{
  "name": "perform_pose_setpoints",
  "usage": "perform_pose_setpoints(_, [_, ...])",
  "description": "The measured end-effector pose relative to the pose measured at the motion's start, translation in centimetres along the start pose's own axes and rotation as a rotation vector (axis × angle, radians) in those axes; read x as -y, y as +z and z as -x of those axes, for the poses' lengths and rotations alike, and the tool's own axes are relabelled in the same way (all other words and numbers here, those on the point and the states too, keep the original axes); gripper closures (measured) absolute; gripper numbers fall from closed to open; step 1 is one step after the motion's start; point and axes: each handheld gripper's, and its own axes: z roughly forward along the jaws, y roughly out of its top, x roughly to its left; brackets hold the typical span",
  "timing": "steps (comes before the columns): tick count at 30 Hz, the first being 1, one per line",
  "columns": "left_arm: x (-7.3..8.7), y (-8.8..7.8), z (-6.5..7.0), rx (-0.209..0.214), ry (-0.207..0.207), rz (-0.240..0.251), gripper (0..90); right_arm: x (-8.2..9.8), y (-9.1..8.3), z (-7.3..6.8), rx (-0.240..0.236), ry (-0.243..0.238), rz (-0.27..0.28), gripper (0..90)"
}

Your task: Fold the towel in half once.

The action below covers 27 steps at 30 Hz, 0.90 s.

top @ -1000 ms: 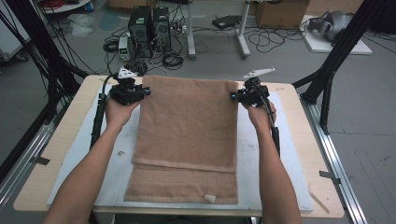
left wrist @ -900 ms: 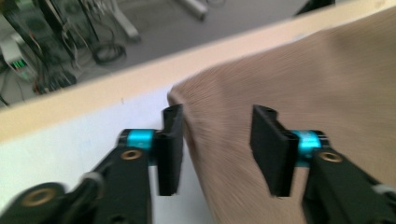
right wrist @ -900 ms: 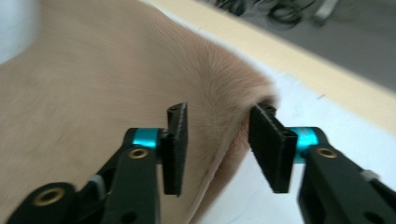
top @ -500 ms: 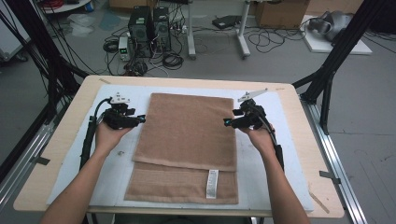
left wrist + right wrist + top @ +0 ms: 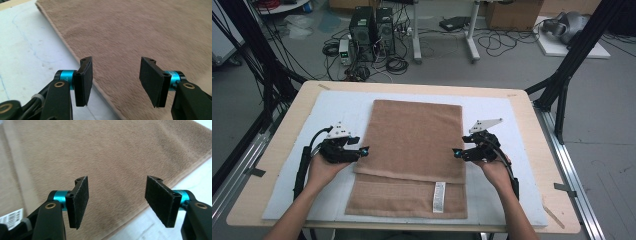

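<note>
Clearly soft and limp, the brown towel (image 5: 414,150) lies folded mid-desk on the white mat (image 5: 337,107). Both the left gripper (image 5: 363,150) and right gripper (image 5: 456,152), just opened, stand wide and empty at its side edges; pinch both layers there.

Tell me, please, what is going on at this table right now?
A person is folding a brown towel on a white mat with a gripper in each hand. The towel lies flat, its far part doubled over a lower layer that shows along the near edge with a white label. The left gripper is at the towel's left edge and the right gripper at its right edge. Both have just been opening their jaws, which now stand apart with nothing between them.
</note>
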Motion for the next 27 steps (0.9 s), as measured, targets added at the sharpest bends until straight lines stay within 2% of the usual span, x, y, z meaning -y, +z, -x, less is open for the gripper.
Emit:
perform_pose_setpoints(8, [1.7,-0.1,1.3,0.039,0.023,-0.019,48.7,1.7,-0.2,-1.9,-0.034,-0.022,-0.003,39.2])
perform_pose_setpoints(13, [2.1,0.4,1.7,0.071,0.038,-0.071,54.0,2.4,0.8,-2.8,-0.065,-0.052,-0.049,43.9])
perform_pose_setpoints(17, [2.2,0.9,1.8,0.081,0.064,-0.11,58.2,2.9,1.9,-3.0,-0.076,-0.059,-0.084,47.3])
perform_pose_setpoints(18, [2.3,1.1,1.8,0.086,0.056,-0.116,58.7,3.0,2.1,-2.9,-0.078,-0.061,-0.094,48.8])
perform_pose_setpoints(27, [2.4,1.4,1.7,0.085,0.044,-0.107,64.1,3.3,2.7,-3.0,-0.064,-0.059,-0.096,56.3])
